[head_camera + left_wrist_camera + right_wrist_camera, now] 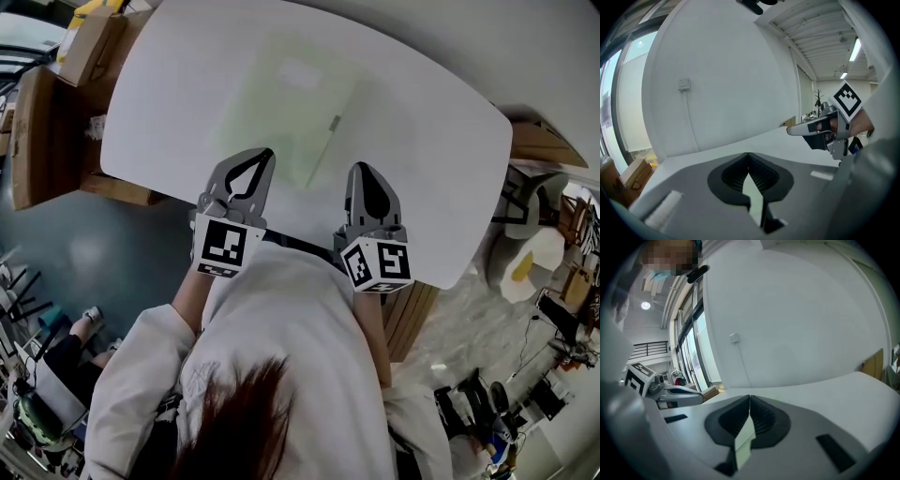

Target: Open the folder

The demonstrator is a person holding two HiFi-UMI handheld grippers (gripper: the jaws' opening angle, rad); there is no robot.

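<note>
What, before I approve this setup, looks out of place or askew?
Nothing stands out: the folder lies flat on the table; the left gripper and right gripper, both shut and empty, hover by its near edge.

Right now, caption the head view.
Left gripper and right gripper, both shut, near a pale-green folder on a white table.

The folder [291, 108] is washed out in the head view, its edges and label too faint to make out; in both gripper views it cannot be told from the desk [450, 169]. The person's sleeves [281, 309] and hair [234, 422] cover the desk's near edge. Boxes [84, 42] at upper left are cut off by the frame; the clutter [553, 328] on the floor at right is too small to name. In the left gripper view a sleeve hides the rear of the right gripper [789, 130].
</note>
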